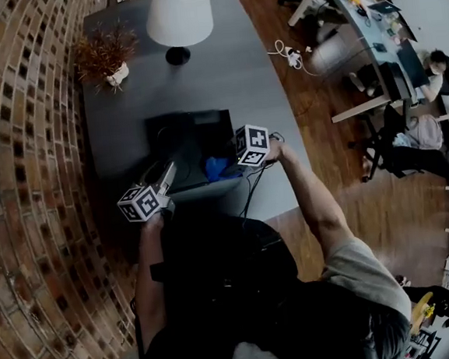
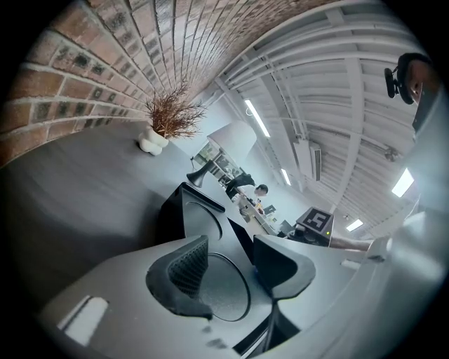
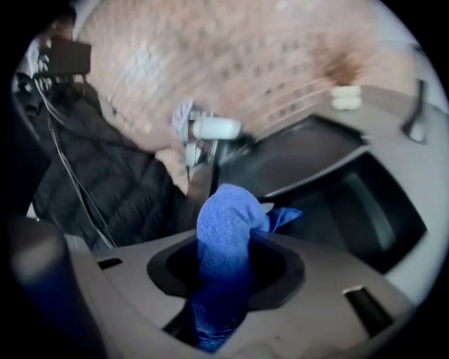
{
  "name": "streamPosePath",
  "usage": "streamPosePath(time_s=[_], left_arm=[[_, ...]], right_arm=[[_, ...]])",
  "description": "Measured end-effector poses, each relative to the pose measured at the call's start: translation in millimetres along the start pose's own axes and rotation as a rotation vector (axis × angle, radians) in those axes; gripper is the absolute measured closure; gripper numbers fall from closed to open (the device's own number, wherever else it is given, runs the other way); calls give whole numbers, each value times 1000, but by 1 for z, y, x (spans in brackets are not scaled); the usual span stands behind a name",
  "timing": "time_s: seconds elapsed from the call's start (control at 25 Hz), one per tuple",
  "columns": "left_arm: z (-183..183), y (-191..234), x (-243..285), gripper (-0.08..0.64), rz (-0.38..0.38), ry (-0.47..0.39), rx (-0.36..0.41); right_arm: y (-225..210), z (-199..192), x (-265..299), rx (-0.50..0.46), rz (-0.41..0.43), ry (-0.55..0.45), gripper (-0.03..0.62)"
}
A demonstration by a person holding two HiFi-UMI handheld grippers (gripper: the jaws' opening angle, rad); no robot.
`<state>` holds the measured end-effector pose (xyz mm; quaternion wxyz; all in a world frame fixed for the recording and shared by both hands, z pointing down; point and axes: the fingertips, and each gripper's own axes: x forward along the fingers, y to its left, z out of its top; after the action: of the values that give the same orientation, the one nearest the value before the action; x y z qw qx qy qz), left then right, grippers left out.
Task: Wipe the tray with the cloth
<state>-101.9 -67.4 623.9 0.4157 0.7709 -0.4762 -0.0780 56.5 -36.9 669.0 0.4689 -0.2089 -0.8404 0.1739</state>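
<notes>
The right gripper (image 3: 228, 261) is closed partway on a bunched blue cloth (image 3: 223, 221), its jaws pinching the fold, with a tail poking out toward 12 o'clock; the left gripper (image 2: 231, 265) is clamped nearly shut on the near rim of the black tray (image 1: 189, 117). The cloth looks soft, light and limp, so a bunched mid-fold grip suits it; the tray looks stiff and slick, best steadied by its rim. In the head view the cloth hovers at the tray's 5 o'clock corner, and the left gripper is at its 7 o'clock corner; the tray sits on a grey table (image 1: 230, 65).
</notes>
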Motion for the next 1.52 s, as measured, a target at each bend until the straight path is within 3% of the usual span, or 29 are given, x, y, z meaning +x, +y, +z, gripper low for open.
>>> streamPosePath(time_s=[0.16, 0.24, 0.28, 0.36, 0.48, 0.56, 0.68, 0.72, 0.76, 0.84, 0.88, 0.96, 1.0, 1.08, 1.16, 1.24, 1.32, 1.4, 1.52], left_arm=[[0, -1, -2, 351, 5, 19, 8], [1, -1, -2, 351, 6, 24, 9], [1, 0, -2, 353, 7, 25, 7], [3, 2, -4, 351, 10, 23, 1], [3, 4, -4, 351, 11, 17, -4], [3, 4, -4, 353, 10, 17, 0], [3, 1, -4, 351, 13, 28, 5], [3, 0, -4, 351, 13, 36, 10], [3, 0, -5, 351, 14, 42, 14], [7, 3, -10, 351, 21, 35, 16], [11, 6, -13, 351, 27, 22, 12], [19, 14, -19, 344, 42, -5, 2], [23, 18, -21, 344, 48, -14, -3], [26, 24, -21, 344, 56, -20, -9], [24, 26, -18, 344, 57, -14, -14], [18, 27, -13, 344, 56, 5, -13], [12, 25, -7, 344, 50, 26, -12], [6, 22, -1, 344, 40, 43, -15], [3, 22, 2, 342, 35, 44, -18]], right_arm=[[11, 32, -89, 114, -149, -462, 425], [16, 18, -142, 192, -284, -595, 425], [18, 0, -163, 242, -373, -605, 424], [19, -57, -189, 369, -561, -518, 423], [27, -149, -194, 544, -773, -286, 423], [36, -194, -166, 574, -824, -122, 422], [50, -248, -97, 538, -796, 160, 397], [56, -255, -85, 520, -788, 226, 339], [63, -255, -84, 500, -793, 270, 321], [73, -246, -107, 451, -838, 323, 236], [76, -238, -124, 423, -870, 338, 235], [74, -210, -152, 386, -932, 298, 200], [68, -188, -160, 379, -953, 228, 200], [49, -134, -154, 383, -927, -3, 201], [29, -80, -120, 449, -763, -285, 202], [13, -51, -77, 562, -581, -455, 204], [-5, -48, -48, 666, -504, -479, 205], [-20, -46, -34, 738, -454, -495, 250], [-26, -21, -32, 746, -368, -559, 259]])
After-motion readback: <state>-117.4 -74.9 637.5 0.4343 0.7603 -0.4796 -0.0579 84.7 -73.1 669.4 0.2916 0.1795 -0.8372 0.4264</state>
